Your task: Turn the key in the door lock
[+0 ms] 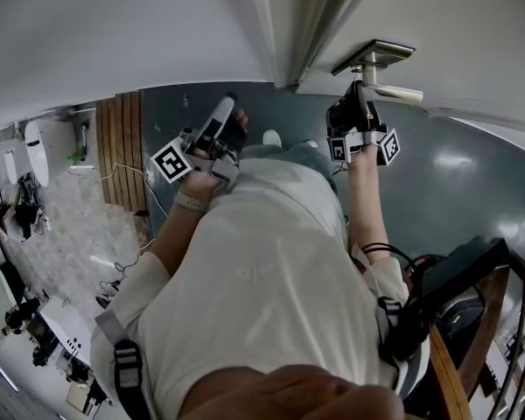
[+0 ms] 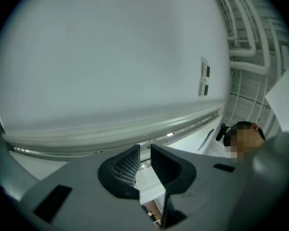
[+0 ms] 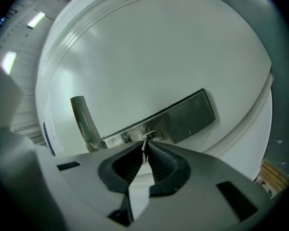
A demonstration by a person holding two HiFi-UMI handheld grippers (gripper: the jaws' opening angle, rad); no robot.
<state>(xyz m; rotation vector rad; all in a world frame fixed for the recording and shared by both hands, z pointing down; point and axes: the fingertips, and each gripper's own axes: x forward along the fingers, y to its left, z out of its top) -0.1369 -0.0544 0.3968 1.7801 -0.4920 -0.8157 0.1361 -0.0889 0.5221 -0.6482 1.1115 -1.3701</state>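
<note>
A small metal key (image 3: 144,149) sticks out of the steel lock plate (image 3: 176,119) on the white door (image 3: 149,52). My right gripper (image 3: 144,154) is shut on the key's bow, pads pressed on both sides. The lever handle (image 3: 84,124) hangs left of the key. From the head view, the right gripper (image 1: 359,94) is raised to the lock plate (image 1: 374,55) beside the handle (image 1: 395,92). My left gripper (image 1: 225,110) is held up left of the door frame; its jaws (image 2: 144,163) stand a narrow gap apart with nothing between them.
A white wall (image 2: 111,57) fills the left gripper view, with another person (image 2: 245,134) at its right edge. A wooden stair rail (image 1: 499,322) and a black bag (image 1: 451,287) are at my right. Wooden slats (image 1: 122,151) lie on the dark floor at left.
</note>
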